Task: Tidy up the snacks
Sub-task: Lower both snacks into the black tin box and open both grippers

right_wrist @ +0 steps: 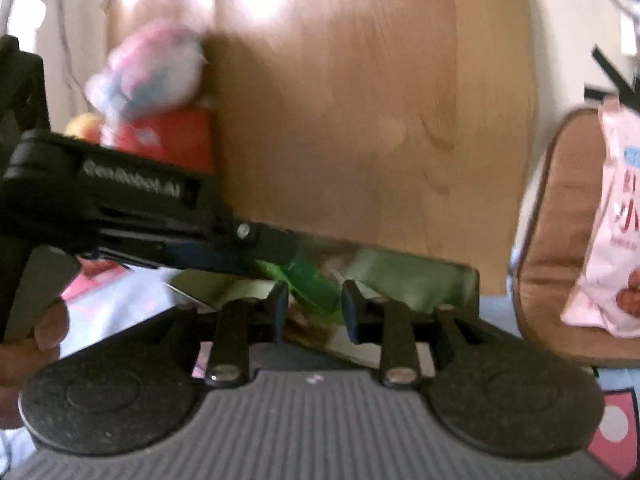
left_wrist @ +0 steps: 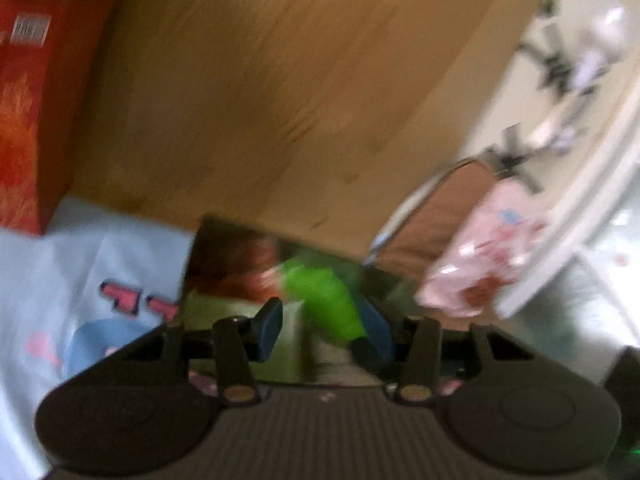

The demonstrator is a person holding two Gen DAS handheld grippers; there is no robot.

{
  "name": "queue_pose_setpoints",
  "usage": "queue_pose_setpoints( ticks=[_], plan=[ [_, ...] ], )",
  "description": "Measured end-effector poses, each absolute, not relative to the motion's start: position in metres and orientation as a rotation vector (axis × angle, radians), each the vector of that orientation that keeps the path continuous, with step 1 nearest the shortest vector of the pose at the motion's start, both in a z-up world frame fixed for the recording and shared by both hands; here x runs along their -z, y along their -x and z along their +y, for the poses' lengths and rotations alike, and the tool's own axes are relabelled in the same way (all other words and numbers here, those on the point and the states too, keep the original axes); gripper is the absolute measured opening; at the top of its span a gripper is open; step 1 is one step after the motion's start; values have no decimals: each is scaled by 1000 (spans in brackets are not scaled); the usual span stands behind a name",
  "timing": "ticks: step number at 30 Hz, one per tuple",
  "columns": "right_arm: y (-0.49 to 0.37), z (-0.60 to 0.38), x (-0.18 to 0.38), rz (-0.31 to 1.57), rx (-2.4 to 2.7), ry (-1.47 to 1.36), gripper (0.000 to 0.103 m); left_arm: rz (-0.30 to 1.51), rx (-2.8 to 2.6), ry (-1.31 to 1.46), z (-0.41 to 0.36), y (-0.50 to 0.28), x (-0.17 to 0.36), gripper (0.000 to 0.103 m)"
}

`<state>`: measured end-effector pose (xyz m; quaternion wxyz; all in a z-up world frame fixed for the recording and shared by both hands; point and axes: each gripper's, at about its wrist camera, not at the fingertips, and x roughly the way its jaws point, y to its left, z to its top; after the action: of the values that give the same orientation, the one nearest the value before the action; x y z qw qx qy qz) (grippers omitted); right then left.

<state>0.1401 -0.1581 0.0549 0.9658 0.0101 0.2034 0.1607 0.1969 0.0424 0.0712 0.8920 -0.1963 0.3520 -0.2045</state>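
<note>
A shiny snack bag (left_wrist: 232,264) with red and green print hangs just in front of both grippers, above the wooden table. On it sits a bright green piece (left_wrist: 328,296), blurred. My left gripper (left_wrist: 320,324) has its blue pads narrowly apart around that green piece and looks shut on the bag. In the right wrist view the same bag (right_wrist: 408,280) and green piece (right_wrist: 312,284) fill the gap of my right gripper (right_wrist: 314,304), which is closed on them. The left gripper (right_wrist: 276,256) reaches in from the left and meets the bag at the same spot.
The wooden table (left_wrist: 260,80) stretches ahead. A red box (left_wrist: 28,100) stands at the left over a pale blue sheet (left_wrist: 80,264). A pink snack bag (right_wrist: 616,220) lies on a brown cushioned seat (right_wrist: 560,240) at the right. A plush toy (right_wrist: 148,68) sits far left.
</note>
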Motion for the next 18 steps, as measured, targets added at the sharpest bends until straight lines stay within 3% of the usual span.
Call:
queue_pose_setpoints(
  ticks=[8, 18],
  plan=[
    [-99, -183, -56, 360, -346, -173, 34, 630, 438, 425, 57, -156, -90, 47],
    [-24, -207, -41, 416, -341, -350, 36, 590, 357, 255, 40, -58, -96, 64]
  ],
)
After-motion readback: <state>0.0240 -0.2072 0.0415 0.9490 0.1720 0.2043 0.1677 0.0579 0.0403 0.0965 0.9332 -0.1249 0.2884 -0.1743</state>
